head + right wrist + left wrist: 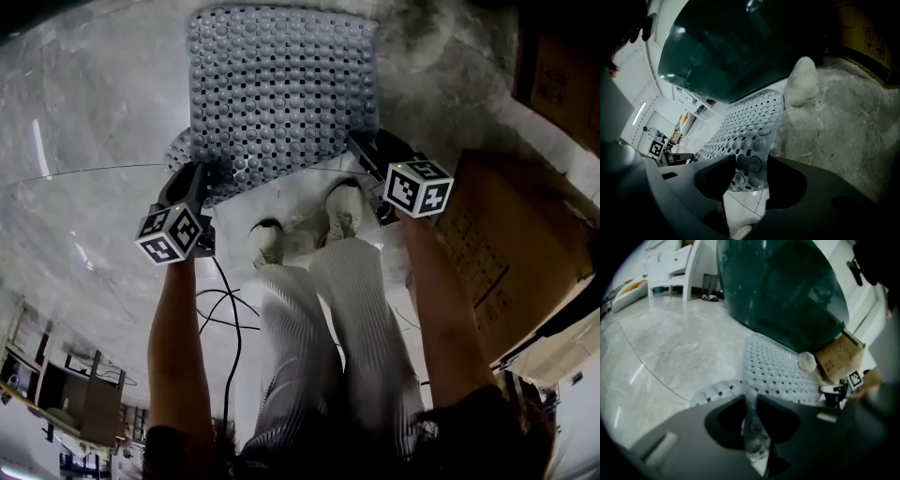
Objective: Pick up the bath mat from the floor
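The grey bath mat (281,84), studded with bumps and holes, lies on the marble floor ahead of the person's feet. Its near left corner is curled under. My left gripper (208,178) is at that corner. In the left gripper view the mat (783,371) runs edge-on into the narrow gap of the left gripper (750,401), whose jaws pinch it. My right gripper (364,152) is at the near right corner. In the right gripper view the suction-cup side of the mat (745,126) lies across the wide gap of the right gripper (751,164), not visibly squeezed.
The person's white shoes (267,242) (342,208) stand just behind the mat's near edge. A large cardboard box (506,244) sits close on the right. Black cables (225,300) trail on the floor by the left leg. White furniture (670,268) stands far off.
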Tool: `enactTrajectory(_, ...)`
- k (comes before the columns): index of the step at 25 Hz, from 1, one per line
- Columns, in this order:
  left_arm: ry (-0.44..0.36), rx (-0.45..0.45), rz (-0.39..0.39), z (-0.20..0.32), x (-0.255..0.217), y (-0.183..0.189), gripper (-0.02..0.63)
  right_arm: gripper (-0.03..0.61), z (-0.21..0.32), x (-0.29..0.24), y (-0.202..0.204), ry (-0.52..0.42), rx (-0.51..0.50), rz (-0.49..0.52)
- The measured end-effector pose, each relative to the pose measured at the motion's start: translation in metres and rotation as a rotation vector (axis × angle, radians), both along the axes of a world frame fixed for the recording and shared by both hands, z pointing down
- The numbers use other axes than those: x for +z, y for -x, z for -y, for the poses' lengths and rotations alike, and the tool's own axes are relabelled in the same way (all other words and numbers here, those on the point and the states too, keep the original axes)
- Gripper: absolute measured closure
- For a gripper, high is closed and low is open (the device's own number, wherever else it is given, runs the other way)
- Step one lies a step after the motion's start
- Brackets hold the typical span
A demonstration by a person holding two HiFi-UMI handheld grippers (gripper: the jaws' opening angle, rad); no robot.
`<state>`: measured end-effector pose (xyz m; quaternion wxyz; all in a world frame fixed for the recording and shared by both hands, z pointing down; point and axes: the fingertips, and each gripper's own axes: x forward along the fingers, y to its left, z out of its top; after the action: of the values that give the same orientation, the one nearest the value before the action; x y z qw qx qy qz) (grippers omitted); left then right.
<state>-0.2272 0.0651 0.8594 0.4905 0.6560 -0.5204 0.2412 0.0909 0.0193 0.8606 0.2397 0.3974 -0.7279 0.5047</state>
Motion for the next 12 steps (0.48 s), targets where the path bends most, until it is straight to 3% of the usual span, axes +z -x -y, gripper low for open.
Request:
enactTrajectory(1,-0.009,-0.025,0.001,0.002,-0.006,0.005,0.56,0.393,0.0,-0.005,0.001,-0.005,-0.005,0.001)
enactTrajectory(3,-0.017,-0.036,-0.01,0.003,-0.016,0.007,0.597,0.427,0.0,-0.015,0.002,-0.018,-0.008,0.002)
enactTrajectory(7,-0.001,-0.004,-0.019,0.0,-0.034,0.004,0.601,0.466,-0.002,-0.038,0.007,-0.029,-0.011,0.019)
enactTrajectory(12,0.015,-0.028,-0.038,0.0,-0.057,0.003,0.603,0.502,0.001,-0.075,0.019,-0.043,-0.054,0.066)
